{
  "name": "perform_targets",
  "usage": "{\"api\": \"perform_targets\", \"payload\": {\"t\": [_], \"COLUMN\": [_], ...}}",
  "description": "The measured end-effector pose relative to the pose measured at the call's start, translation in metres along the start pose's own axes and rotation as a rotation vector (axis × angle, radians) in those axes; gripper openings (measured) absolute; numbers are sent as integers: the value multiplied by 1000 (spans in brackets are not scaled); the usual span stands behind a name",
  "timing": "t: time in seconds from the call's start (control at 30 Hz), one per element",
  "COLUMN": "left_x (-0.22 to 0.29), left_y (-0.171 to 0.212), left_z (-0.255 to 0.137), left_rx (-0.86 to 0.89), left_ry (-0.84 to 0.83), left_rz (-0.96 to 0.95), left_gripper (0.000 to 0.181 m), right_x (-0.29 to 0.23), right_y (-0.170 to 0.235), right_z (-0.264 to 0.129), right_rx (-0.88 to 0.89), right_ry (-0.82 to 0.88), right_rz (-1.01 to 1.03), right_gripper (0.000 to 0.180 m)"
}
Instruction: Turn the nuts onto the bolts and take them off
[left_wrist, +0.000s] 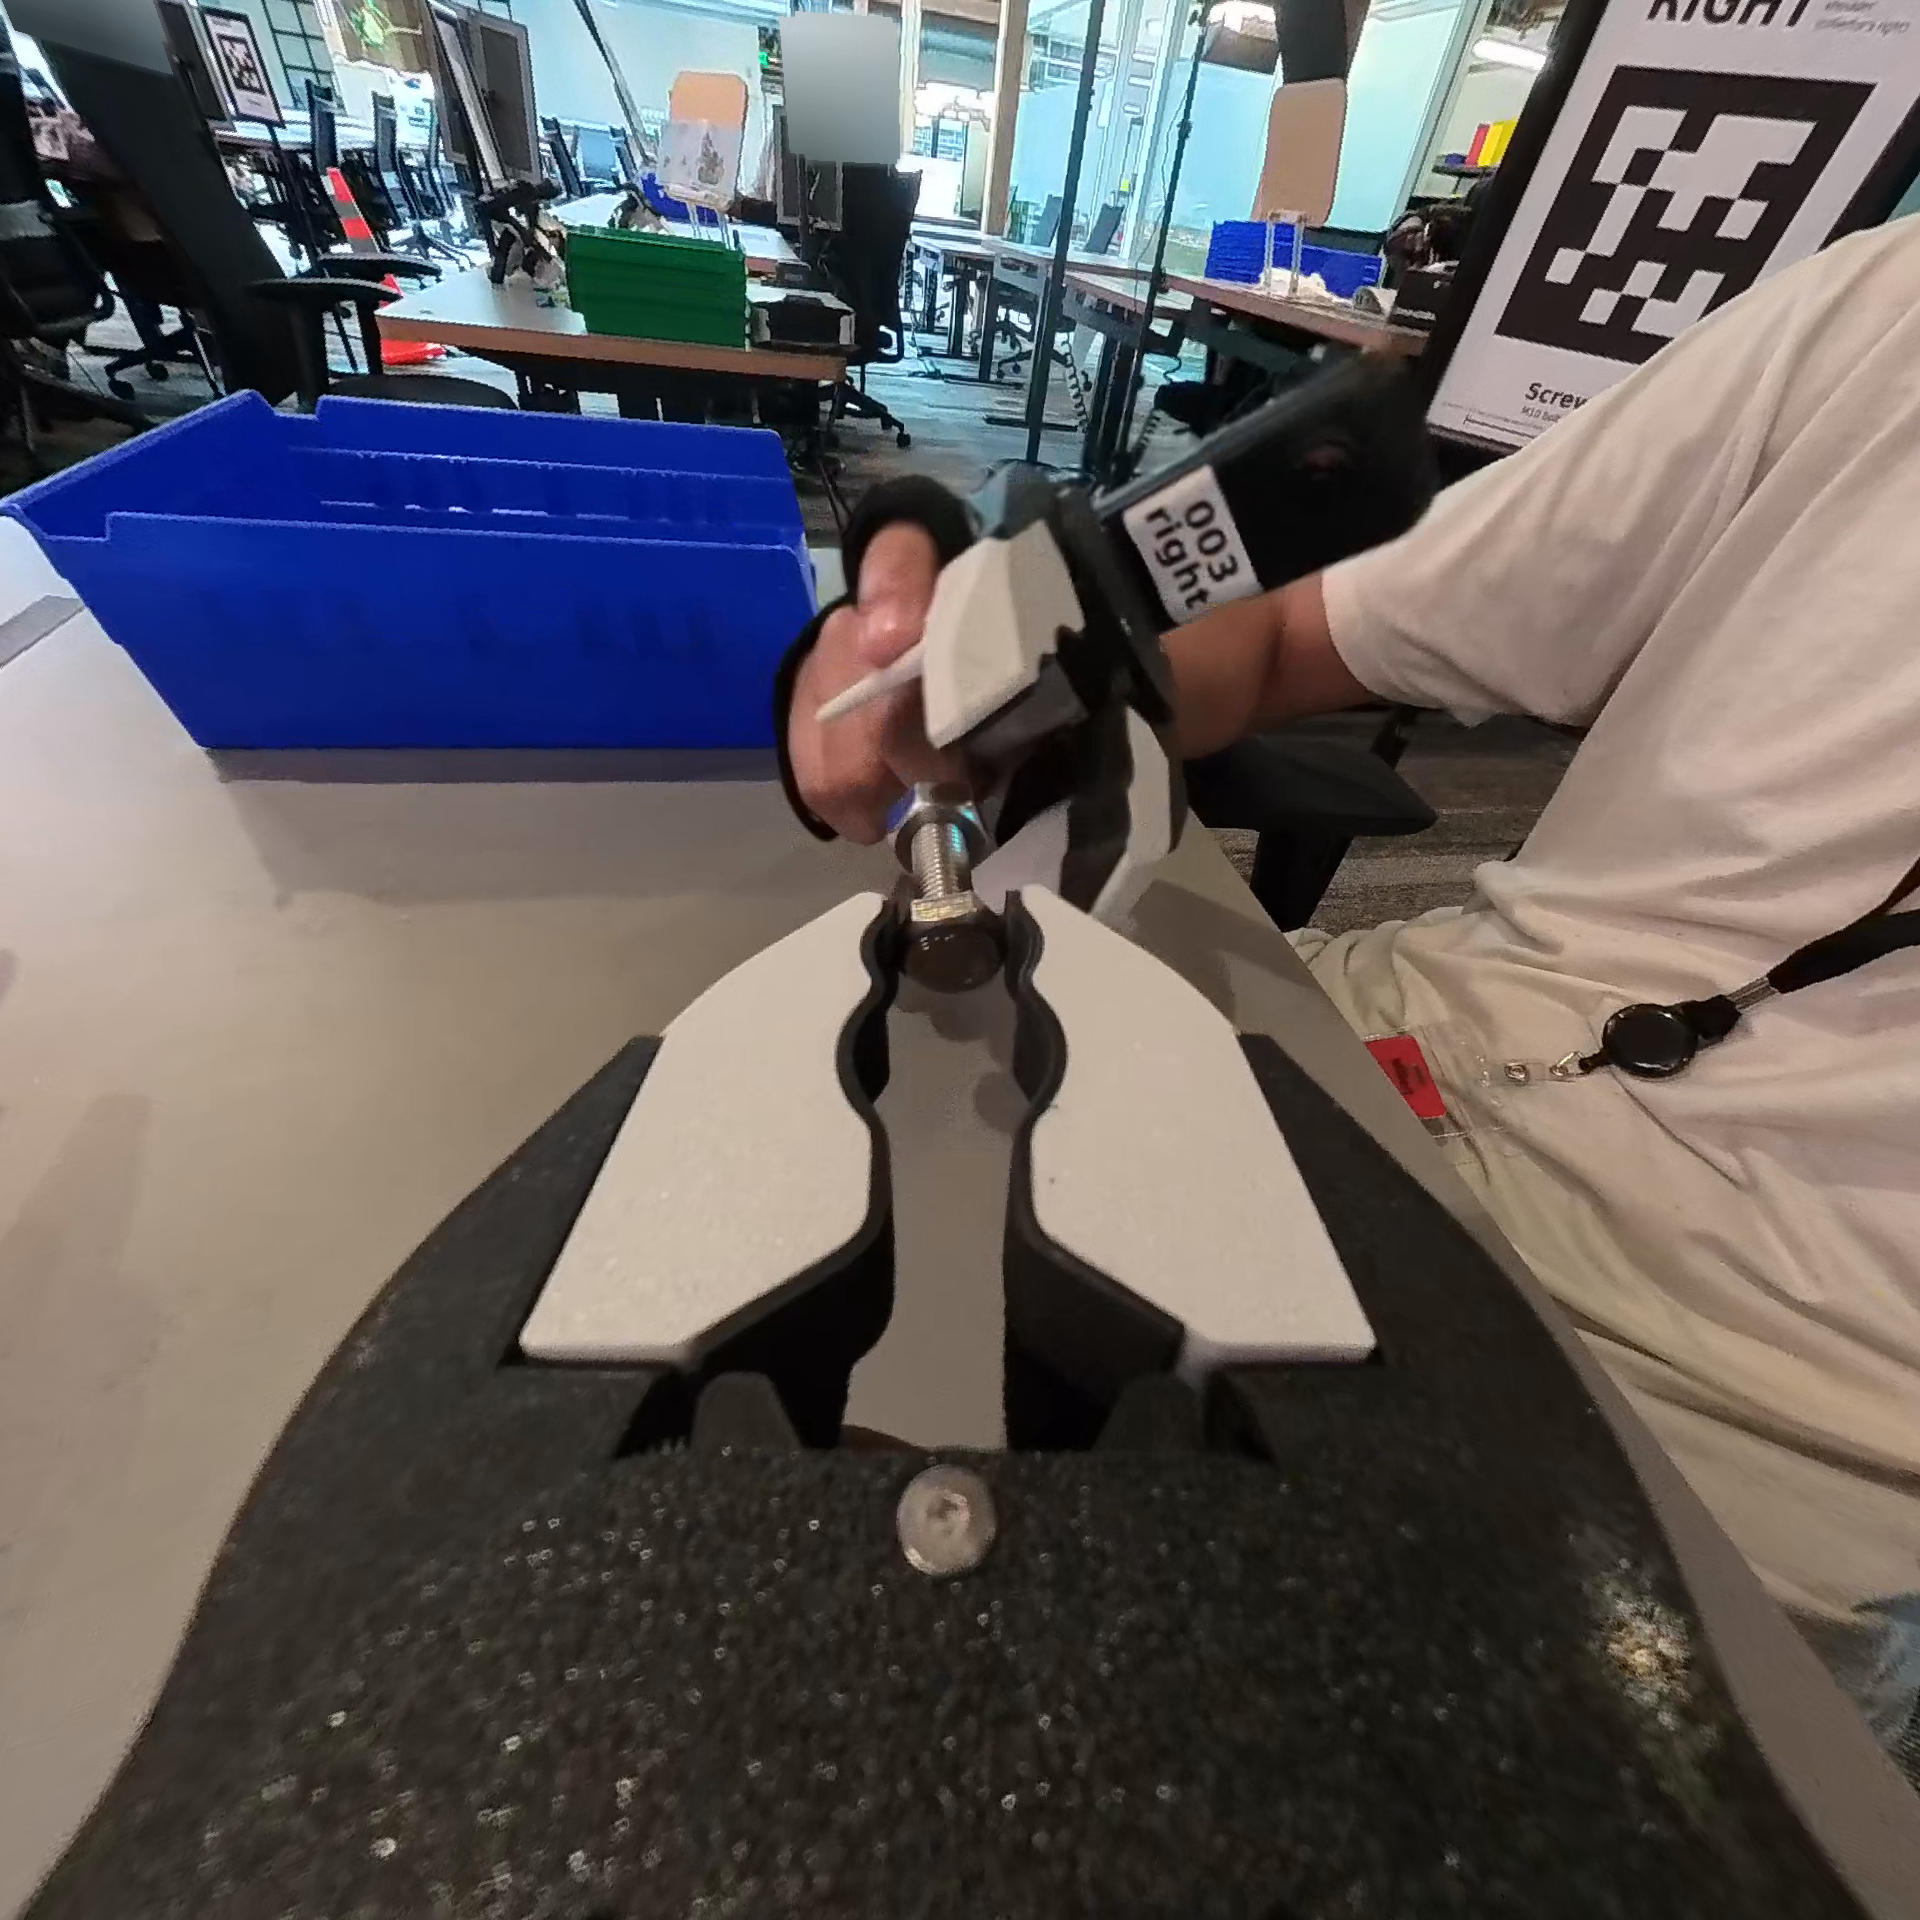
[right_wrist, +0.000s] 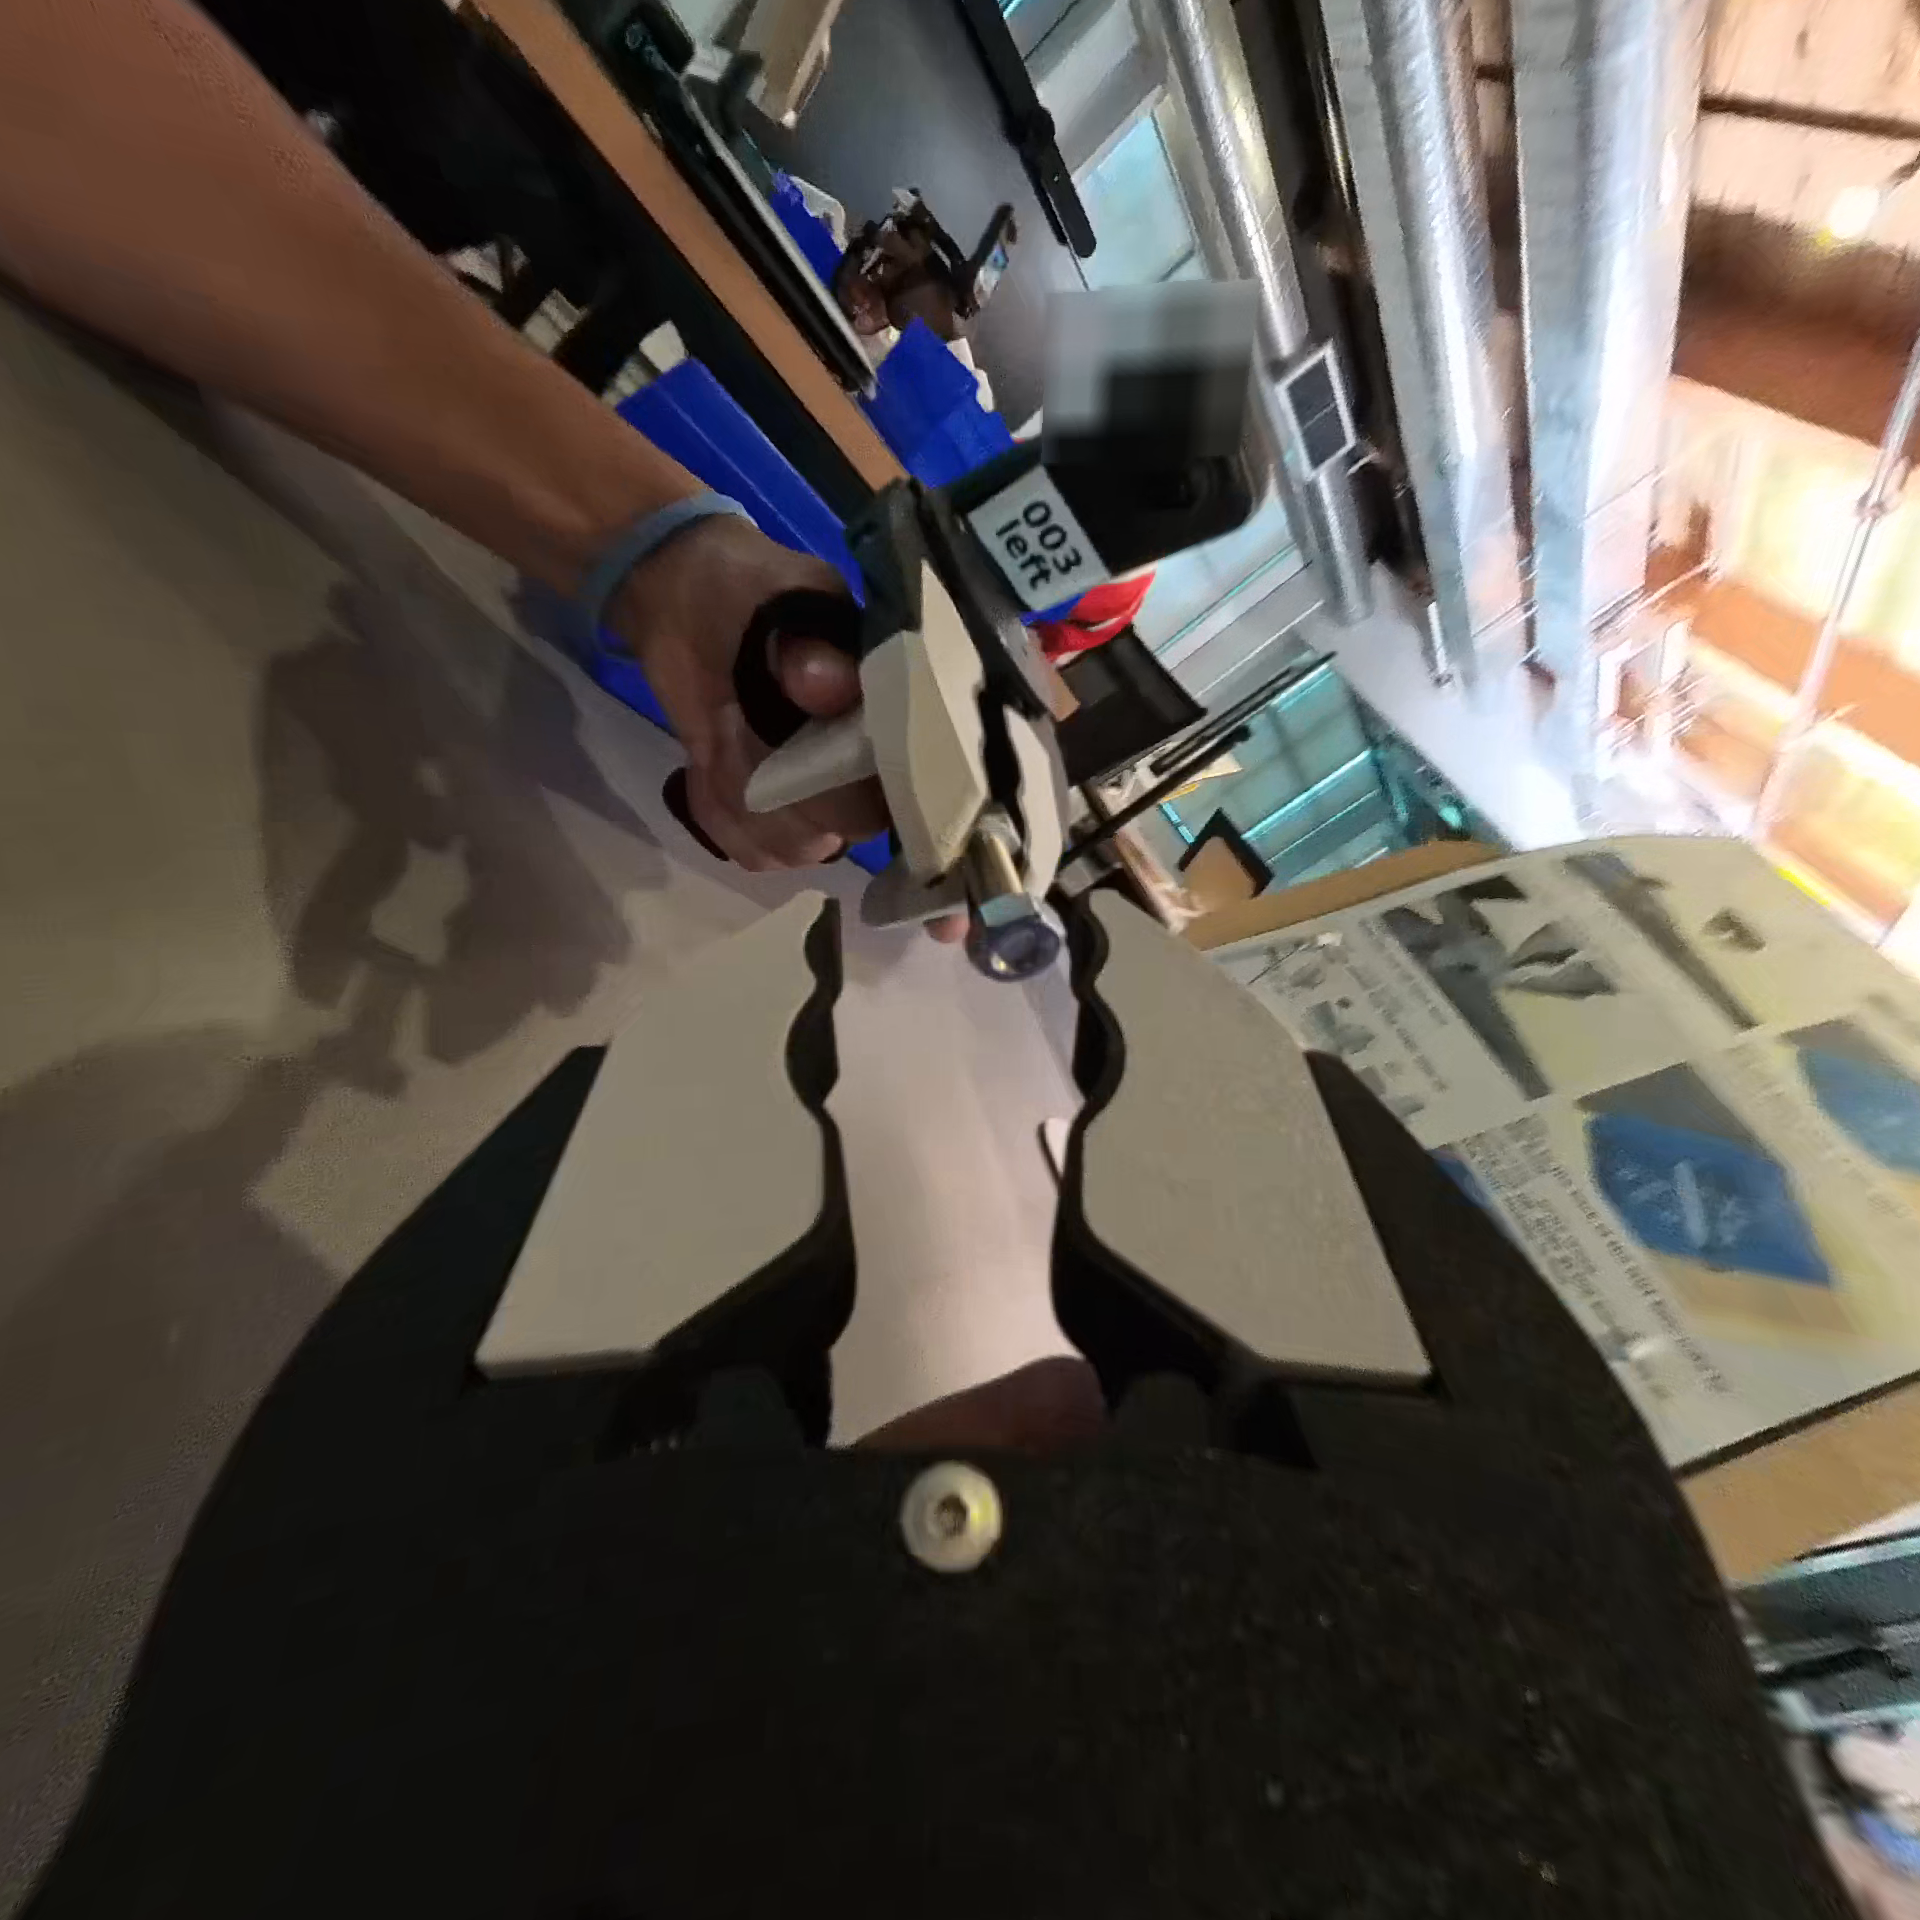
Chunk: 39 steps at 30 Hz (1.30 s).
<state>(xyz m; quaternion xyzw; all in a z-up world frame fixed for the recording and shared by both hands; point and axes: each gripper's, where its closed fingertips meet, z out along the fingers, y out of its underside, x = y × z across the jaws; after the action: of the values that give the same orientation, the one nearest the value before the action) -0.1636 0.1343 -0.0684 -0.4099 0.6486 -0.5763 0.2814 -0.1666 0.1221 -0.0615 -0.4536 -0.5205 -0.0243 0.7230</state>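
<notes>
Grey table (left_wrist: 312, 987) — left claw (left_wrist: 951, 940) grips bolt (left_wrist: 948, 951).

Left gripper (left_wrist: 951, 940) — fingers nearly closed, the notched tips clamped on the head end of the bolt (left_wrist: 943, 883). Right gripper (right_wrist: 951, 935) — rolled sideways, fingers parted with a clear gap, the nut end (right_wrist: 1013, 935) beside its right fingertip; contact cannot be confirmed. Both grippers meet tip to tip.
</notes>
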Motion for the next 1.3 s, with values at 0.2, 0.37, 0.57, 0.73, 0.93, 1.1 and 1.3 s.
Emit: {"api": "perform_targets", "payload": {"t": [0.2,0.37,0.57,0.73,0.93,1.1,1.3], "left_x": [10,7,3,-6,-1,3,8], "left_y": [6,8,1,7,5,2,5], "left_z": [8,8,4,0,1,1,5], "left_rx": [-29,-45,-32,-55,-28,1,-15], "left_ry": [55,28,-16,-57,-14,32,56], "left_rz": [-9,9,46,48,16,-17,-21], "left_gripper": [19,19,19,19,19,19,19], "right_x": [-5,-3,11,7,20,11,-1], "right_y": [6,9,3,16,12,16,12], "right_z": [2,3,9,14,3,-1,1], "right_rx": [-30,-34,148,189,148,-52,-53], "right_ry": [27,-105,-428,-589,-223,-6,14], "right_rz": [-141,202,1299,1768,848,7,-166], "right_gripper": [18,17,17,17,45,46,23]}}
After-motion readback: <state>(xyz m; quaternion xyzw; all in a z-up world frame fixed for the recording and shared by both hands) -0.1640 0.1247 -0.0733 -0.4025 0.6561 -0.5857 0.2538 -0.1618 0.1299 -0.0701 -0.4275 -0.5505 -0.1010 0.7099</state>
